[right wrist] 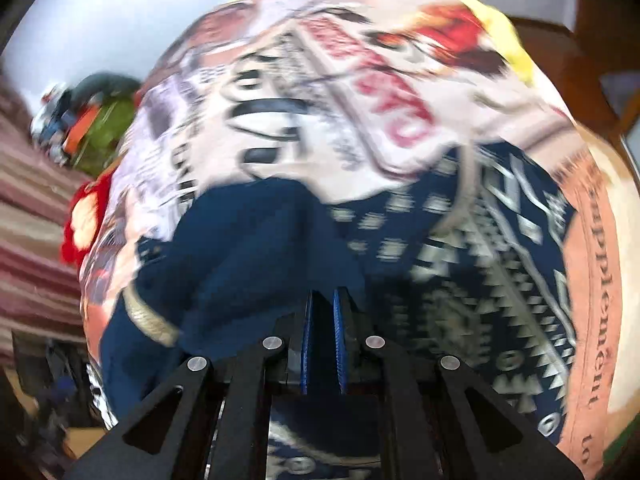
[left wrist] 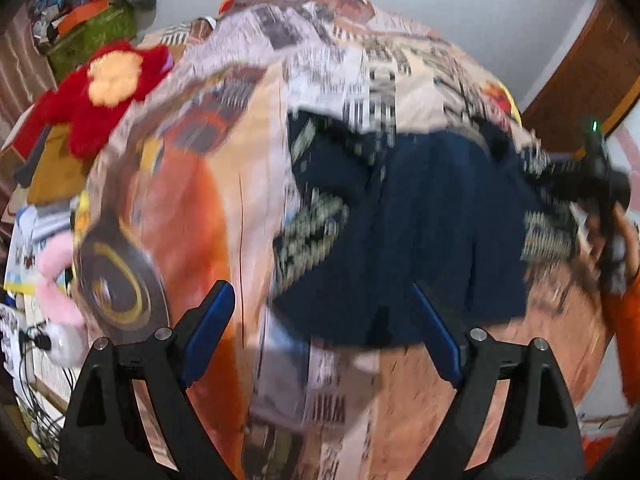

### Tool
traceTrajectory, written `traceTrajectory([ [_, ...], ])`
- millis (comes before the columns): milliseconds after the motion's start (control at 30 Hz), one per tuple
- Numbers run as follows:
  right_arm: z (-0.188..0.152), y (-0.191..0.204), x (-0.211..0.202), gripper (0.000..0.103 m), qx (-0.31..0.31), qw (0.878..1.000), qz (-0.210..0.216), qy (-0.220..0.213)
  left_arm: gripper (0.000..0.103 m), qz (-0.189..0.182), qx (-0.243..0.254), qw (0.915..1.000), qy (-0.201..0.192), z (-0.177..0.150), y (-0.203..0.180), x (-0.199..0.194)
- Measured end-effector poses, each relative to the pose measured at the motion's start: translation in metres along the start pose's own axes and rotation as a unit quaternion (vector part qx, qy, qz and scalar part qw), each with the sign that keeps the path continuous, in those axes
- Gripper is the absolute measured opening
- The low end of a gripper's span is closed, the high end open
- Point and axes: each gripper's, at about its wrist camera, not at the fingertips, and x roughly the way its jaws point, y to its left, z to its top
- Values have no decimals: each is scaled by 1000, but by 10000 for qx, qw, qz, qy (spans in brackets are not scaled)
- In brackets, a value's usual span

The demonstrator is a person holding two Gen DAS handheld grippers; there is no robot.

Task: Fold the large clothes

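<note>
A navy garment (left wrist: 432, 220) with beige patterned bands lies crumpled on a bed covered by a printed orange and beige bedspread (left wrist: 192, 200). My left gripper (left wrist: 320, 286) hovers over the garment's near edge, open wide, with nothing pressed between its blue pads. In the right wrist view my right gripper (right wrist: 324, 292) is shut, and the navy garment (right wrist: 248, 248) bunches right at its tips and between the pads. A beige cuff (right wrist: 148, 316) hangs at the lower left. In the left wrist view a hand in an orange sleeve (left wrist: 624, 248) holds the right tool at the garment's far right side.
A red plush toy (left wrist: 100, 92) and a green basket of clothes (left wrist: 92, 36) sit at the bed's far left. A pink plush (left wrist: 60, 280) and cables (left wrist: 32, 344) lie beside the bed's left edge. A wooden door frame (left wrist: 580, 72) stands at the right.
</note>
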Motion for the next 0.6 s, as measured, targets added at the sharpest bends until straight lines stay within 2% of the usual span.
traceTrajectory([
  [67, -2, -12, -4, 7, 130, 9998, 154, 65, 88, -56, 105, 9999, 73, -19, -5, 5],
  [233, -15, -15, -32, 7, -157, 9998, -6, 79, 88, -90, 347, 9993, 133, -44, -35, 21],
  [300, -22, -15, -40, 7, -235, 9995, 96, 177, 88, 50, 617, 9980, 110, -47, -53, 29],
  [367, -28, -11, -44, 7, -299, 9991, 166, 231, 88, 188, 1010, 9947, -107, -47, -73, 32],
  [433, -38, -10, -52, 7, -446, 9985, 181, 248, 88, 361, 1323, 9895, -466, -45, -93, 28],
  [533, -52, -4, -62, 7, -802, 9965, 96, 236, 88, 553, 1849, 9758, -1031, -43, -124, 18],
  [600, -58, 0, -65, 7, -1018, 9945, 65, 251, 88, 552, 2214, 9671, -1129, -44, -139, 20],
])
